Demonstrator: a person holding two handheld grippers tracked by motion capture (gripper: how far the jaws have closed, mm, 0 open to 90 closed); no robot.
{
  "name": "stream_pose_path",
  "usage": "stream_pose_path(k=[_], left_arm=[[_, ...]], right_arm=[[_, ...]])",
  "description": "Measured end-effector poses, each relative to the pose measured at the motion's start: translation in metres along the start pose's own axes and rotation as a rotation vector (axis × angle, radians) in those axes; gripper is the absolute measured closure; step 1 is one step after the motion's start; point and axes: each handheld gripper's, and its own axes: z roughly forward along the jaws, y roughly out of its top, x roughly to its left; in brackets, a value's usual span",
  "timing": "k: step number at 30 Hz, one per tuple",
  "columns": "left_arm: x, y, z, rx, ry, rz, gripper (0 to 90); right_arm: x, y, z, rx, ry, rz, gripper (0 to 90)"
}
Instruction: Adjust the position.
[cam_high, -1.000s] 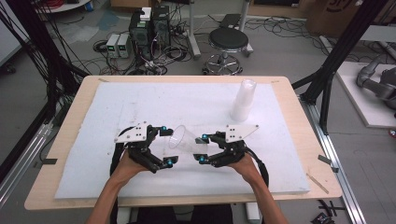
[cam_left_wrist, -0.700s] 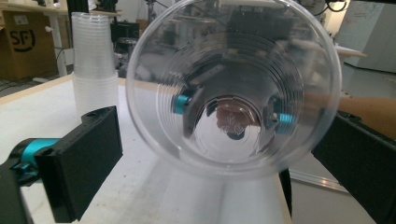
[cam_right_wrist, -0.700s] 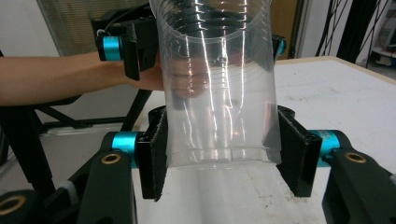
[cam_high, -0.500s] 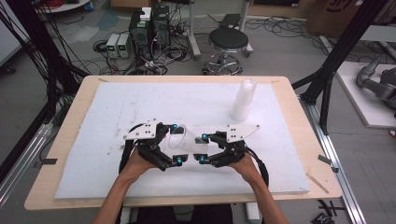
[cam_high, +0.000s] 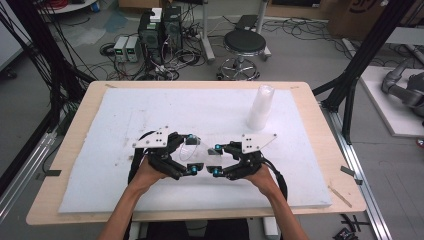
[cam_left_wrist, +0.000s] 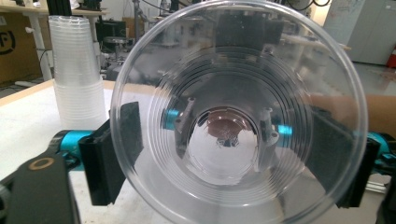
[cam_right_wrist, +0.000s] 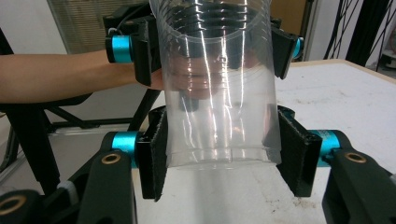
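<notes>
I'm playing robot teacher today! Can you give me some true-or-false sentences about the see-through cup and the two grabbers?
1. The right gripper clamps the clear plastic cup near its base. True.
2. The cup is full of juice. False: it is empty.
3. A stack of clear cups stands on the white mat. True.
4. The left gripper is far from the cup. False: its jaws sit on either side of the rim and have just been closing.
</notes>
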Motion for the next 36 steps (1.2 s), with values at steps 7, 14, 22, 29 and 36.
stream_pose_path(k=[7, 14, 22, 29, 36], left_arm=[[0.0, 0.0, -0.001, -0.008, -0.018, 0.001, 28.3], [0.001, 0.0, -0.001, -0.011, -0.02, -0.003, 32.8], [0.0, 0.0, -0.002, 0.0, -0.013, -0.001, 33.6], [0.0, 0.001, -0.006, 0.021, 0.003, 0.013, 33.6], [0.005, 0.014, -0.012, 0.208, 0.069, 0.057, 33.5]], right_arm=[[0.0, 0.0, 0.001, 0.004, 0.007, 0.001, 43.1], [0.0, -0.001, 0.0, 0.011, 0.006, 0.002, 43.1], [0.001, 0.0, 0.003, 0.028, -0.007, -0.001, 29.5], [0.006, 0.002, 0.009, 0.096, -0.043, -0.002, 17.4], [0.011, 0.0, 0.0, 0.15, -0.148, 0.029, 16.1]])
